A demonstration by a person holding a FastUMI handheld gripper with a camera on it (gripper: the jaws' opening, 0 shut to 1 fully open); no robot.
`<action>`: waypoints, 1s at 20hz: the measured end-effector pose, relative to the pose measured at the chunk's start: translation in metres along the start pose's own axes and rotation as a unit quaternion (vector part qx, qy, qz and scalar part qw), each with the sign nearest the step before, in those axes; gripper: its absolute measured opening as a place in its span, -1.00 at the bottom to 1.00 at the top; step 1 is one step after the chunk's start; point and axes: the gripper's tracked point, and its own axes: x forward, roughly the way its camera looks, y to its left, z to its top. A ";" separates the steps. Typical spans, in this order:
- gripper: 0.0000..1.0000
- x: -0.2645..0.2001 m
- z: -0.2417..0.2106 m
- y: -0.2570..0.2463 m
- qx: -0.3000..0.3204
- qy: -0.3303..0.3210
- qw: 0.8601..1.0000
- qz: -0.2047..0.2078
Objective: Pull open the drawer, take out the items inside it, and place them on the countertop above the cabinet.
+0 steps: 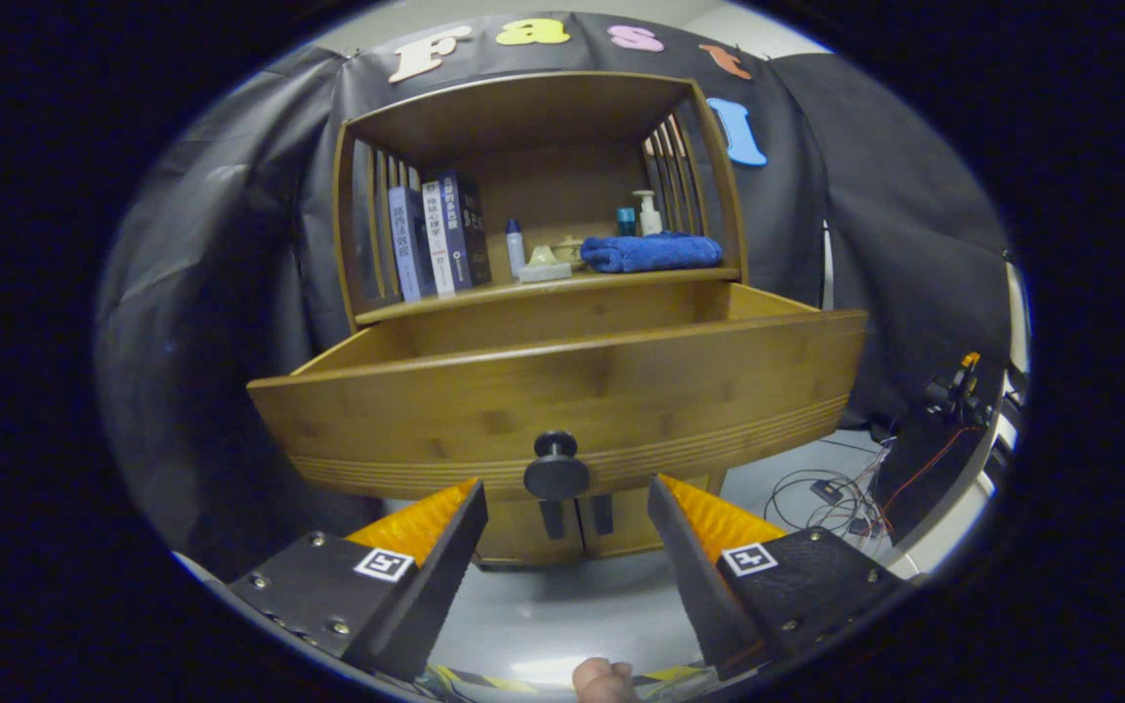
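Observation:
A wooden cabinet stands ahead with its drawer (562, 391) pulled out toward me. The drawer's round dark knob (556, 469) sits just ahead of my gripper (564, 503), between the two fingertips with a gap on each side. The gripper is open and holds nothing. The drawer's high front panel hides what lies inside. Above the drawer runs the countertop (543, 290), a shelf with slatted sides. On it are several books (437, 239), a small bottle (515, 246), a pump bottle (648, 212) and a folded blue towel (652, 252).
Two small dark handles (577, 515) of the lower cabinet doors show under the drawer. Cables (831, 493) lie on the grey floor to the right, beside a table edge with equipment (958, 391). Part of a hand (604, 681) shows below the fingers.

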 end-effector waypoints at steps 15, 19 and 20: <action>0.99 0.055 0.010 0.021 -0.037 -0.031 0.999 0.006; 0.98 0.062 0.006 0.024 -0.059 -0.038 0.998 0.001; 0.98 0.065 0.005 0.025 -0.066 -0.035 0.997 0.000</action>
